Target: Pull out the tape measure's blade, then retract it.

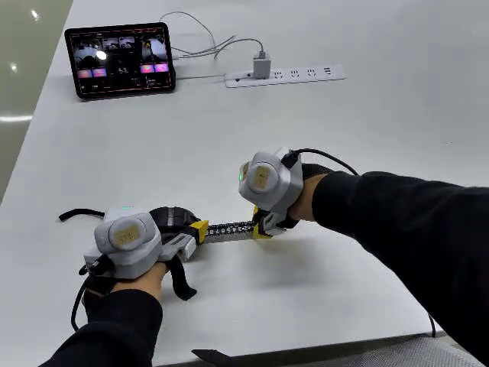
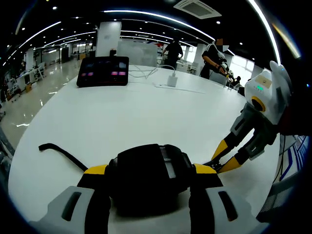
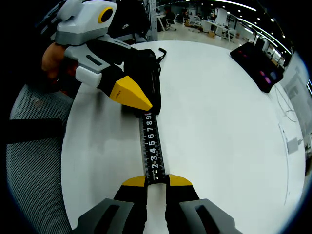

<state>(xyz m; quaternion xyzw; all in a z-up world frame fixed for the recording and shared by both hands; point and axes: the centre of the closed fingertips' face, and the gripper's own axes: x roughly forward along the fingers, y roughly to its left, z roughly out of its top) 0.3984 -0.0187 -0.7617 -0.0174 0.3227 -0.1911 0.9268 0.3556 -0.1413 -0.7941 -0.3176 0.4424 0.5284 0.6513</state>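
While the tape measure (image 2: 146,187) is clamped on the bench (image 1: 367,130) by the left tongs (image 2: 150,169), its drawn-out blade (image 3: 149,141) is pinched at the tip by the right tongs (image 3: 156,181).

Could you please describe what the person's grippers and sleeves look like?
Both the left gripper and right gripper have rounded grey housings, yellow-tipped black jaws and a yellow round mark on top. Black cables trail from each. The sleeves are black.

The left gripper (image 1: 195,233) lay low, its jaws clamped around the tape measure (image 2: 148,180). The right gripper (image 3: 156,181) faced it, jaws pinched on the blade (image 3: 151,141), the right arm (image 1: 397,222) stretched in from the side.
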